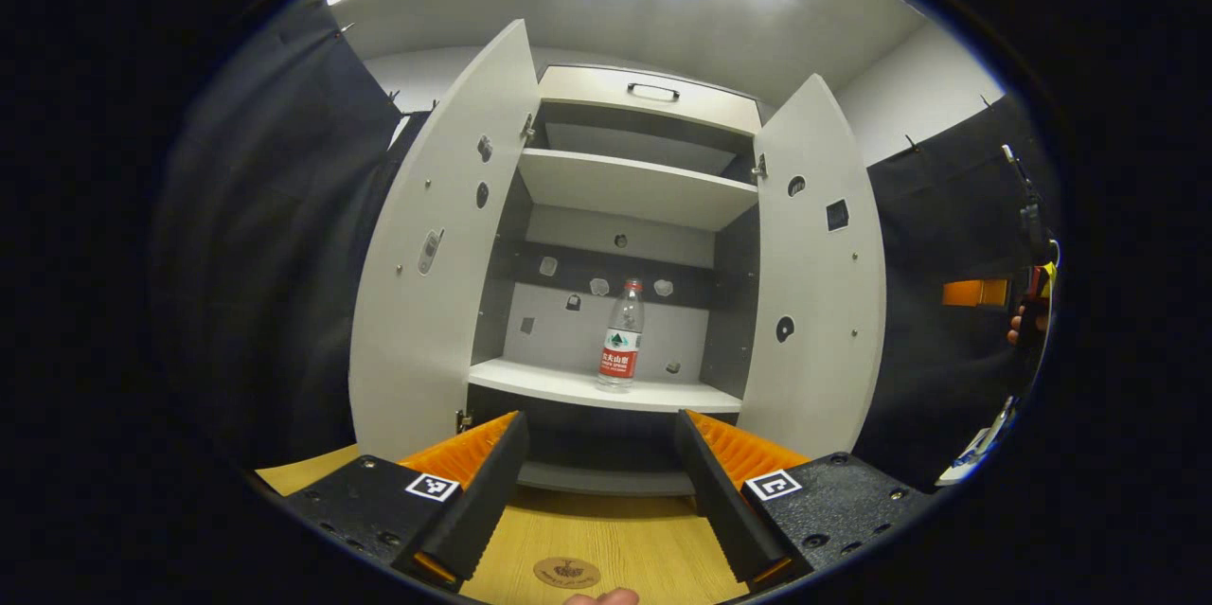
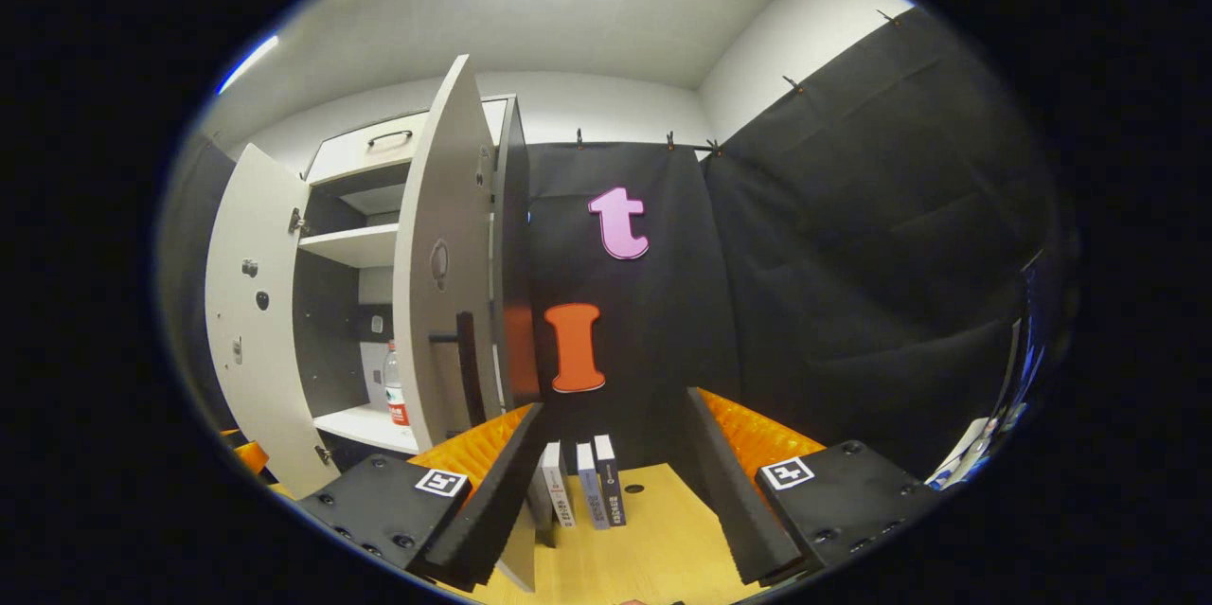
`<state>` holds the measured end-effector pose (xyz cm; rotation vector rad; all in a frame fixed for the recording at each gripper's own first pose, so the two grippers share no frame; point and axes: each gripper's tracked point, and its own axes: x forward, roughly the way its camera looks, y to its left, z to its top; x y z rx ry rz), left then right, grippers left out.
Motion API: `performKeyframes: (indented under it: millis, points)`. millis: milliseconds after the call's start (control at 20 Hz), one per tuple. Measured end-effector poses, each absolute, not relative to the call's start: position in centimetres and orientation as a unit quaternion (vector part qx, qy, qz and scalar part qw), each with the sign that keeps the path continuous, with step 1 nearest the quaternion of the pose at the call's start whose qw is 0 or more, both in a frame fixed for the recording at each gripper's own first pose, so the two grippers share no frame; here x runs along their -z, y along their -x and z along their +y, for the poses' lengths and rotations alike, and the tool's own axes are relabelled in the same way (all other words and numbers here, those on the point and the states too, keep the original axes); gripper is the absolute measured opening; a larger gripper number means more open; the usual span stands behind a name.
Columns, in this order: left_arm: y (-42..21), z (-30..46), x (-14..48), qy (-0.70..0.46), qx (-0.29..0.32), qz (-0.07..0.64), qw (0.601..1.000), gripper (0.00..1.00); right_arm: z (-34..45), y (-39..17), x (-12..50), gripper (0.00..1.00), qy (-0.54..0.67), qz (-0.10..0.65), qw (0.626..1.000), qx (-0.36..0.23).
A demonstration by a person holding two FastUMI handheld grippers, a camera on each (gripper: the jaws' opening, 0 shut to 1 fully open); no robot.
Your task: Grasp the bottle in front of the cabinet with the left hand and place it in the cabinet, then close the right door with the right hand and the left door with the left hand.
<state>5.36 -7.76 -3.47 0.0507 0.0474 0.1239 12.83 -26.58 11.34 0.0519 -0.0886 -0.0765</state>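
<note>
The clear plastic bottle with a red label [image 1: 621, 336] stands upright on the white cabinet's [image 1: 606, 207] lower shelf, both doors open. The left gripper [image 1: 600, 491] has its fingers spread, holding nothing, over the wooden worktop [image 1: 615, 539]. The right gripper [image 2: 614, 482], fingers likewise spread, faces the right door's [image 2: 445, 283] edge and 3 small upright books [image 2: 582, 482].

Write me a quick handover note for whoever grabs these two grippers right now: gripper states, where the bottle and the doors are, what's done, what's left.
Left gripper: open, empty, facing the cabinet.
Right gripper: open, empty, beside the right door, not touching it.
Bottle: upright on the cabinet's lower shelf, so placing is done.
Both doors are open; the left door is swung wide.
Left: close the right door with the right gripper, then the left door with the left.
</note>
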Motion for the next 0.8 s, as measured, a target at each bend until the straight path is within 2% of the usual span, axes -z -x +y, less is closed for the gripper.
performKeyframes:
  millis: [350,800]
  points:
    - [-4.3,-1.8,2.7,-0.034,-0.094,0.016,0.995,0.95,-24.6,-17.2,-12.9,0.96,-0.023,-0.041,0.998,0.042]
    - [-5.1,3.8,3.6,-0.035,-0.104,0.011,0.994,0.95,-20.2,-17.6,-11.8,0.97,-0.018,-0.043,0.998,0.039]
